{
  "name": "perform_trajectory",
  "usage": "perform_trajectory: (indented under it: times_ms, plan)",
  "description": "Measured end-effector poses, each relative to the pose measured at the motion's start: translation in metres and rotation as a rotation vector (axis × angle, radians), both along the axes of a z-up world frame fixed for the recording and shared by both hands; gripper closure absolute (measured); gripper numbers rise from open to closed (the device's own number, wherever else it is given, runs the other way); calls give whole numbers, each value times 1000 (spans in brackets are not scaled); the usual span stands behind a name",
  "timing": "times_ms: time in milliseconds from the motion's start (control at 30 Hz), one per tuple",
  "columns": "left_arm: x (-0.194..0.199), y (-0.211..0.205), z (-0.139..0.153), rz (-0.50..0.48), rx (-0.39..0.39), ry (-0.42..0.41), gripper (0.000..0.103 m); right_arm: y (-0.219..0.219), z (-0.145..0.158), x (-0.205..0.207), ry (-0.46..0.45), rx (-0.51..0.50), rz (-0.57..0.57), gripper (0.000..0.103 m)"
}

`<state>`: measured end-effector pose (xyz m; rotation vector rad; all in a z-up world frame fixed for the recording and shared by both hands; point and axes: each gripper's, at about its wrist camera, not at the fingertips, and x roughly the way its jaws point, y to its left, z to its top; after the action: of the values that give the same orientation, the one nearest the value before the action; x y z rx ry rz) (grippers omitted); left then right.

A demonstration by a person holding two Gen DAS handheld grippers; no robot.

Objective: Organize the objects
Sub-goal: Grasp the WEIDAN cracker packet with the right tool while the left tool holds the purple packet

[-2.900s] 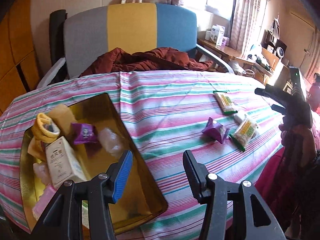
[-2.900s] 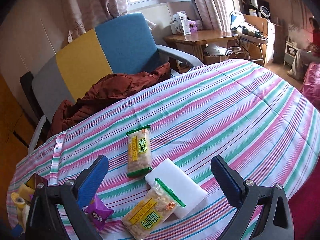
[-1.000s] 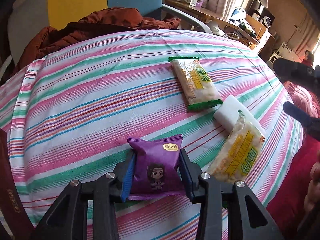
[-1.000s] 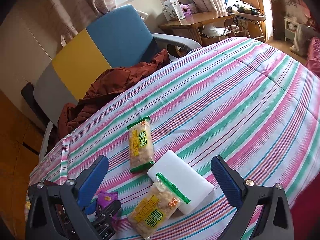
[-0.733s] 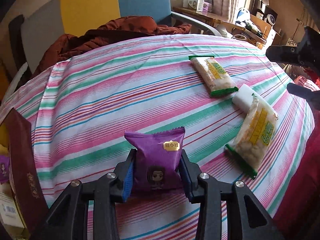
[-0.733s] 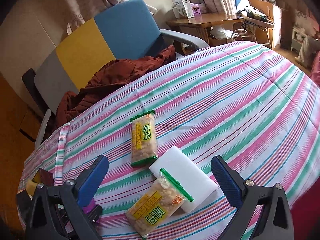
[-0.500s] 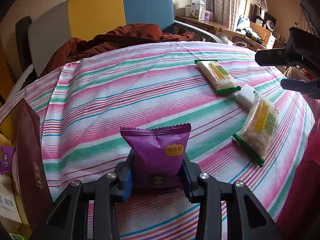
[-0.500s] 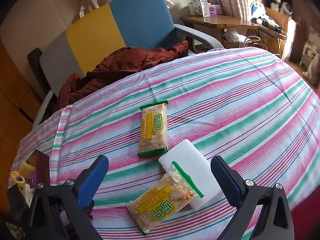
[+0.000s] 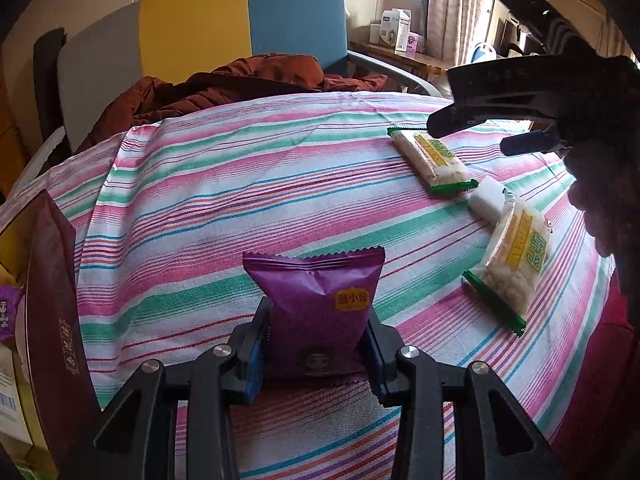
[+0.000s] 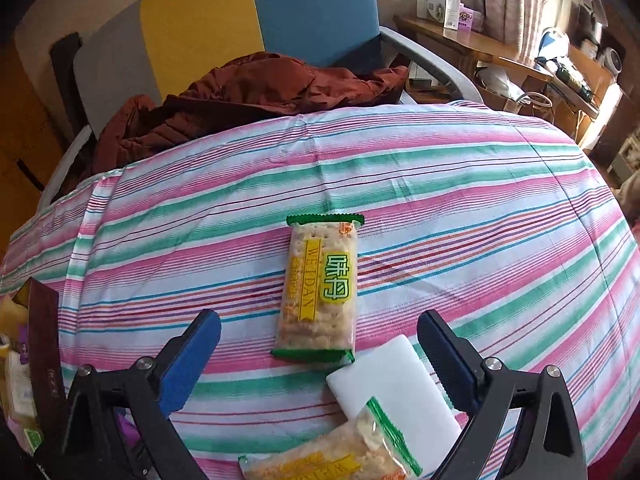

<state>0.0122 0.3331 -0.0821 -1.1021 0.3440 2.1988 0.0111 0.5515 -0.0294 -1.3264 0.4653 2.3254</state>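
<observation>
Tongs on the left [image 9: 316, 344] clench a purple snack packet [image 9: 316, 304], held above the striped desk [image 9: 240, 200]. Right tongs [image 10: 318, 344] gape wide over a cracker pack [image 10: 320, 288] lying beside a white block [image 10: 392, 384].

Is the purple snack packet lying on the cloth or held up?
Held up: the left gripper is shut on the purple packet, which stands upright above the striped cloth.

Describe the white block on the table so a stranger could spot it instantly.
Start at the striped tablecloth, then find the two cracker packets with green ends. The white block lies between them, its near end under the closer packet. It alone is plain white, with no print or wrapper.
</observation>
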Motion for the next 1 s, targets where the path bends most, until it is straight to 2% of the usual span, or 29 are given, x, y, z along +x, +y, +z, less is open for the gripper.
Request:
perform_trajectory:
  times_ms: [200,300,367,433,467,500,567,767,867,1000]
  plan:
    - [-1,-2,0,0,15,-6,61,15,-18,-25,-24,-17,-16,7]
    - [-1,-3,0,1,20,-7,61,14,-27,-35,-50,-2,1,13]
    - [-1,-3,0,3,23,-10,61,13,-35,-38,-76,-11,18,28]
    - [0,-2,-1,6,23,-8,61,9,-43,-39,-109,-2,49,38]
    - [1,-2,0,6,22,-6,61,6,-42,-40,-109,22,70,49]
    - [1,-2,0,6,21,-5,61,3,-40,-40,-103,20,87,55]
    - [1,-2,0,6,21,-4,61,-6,-38,-41,-85,-5,131,55]
    - [2,-2,0,7,9,5,62,-58,-38,-51,-77,7,335,55]
    - [3,0,2,10,-8,15,63,-71,-39,-50,-73,18,382,55]
    - [4,-1,3,18,-21,15,65,-71,-40,-47,-68,12,388,55]
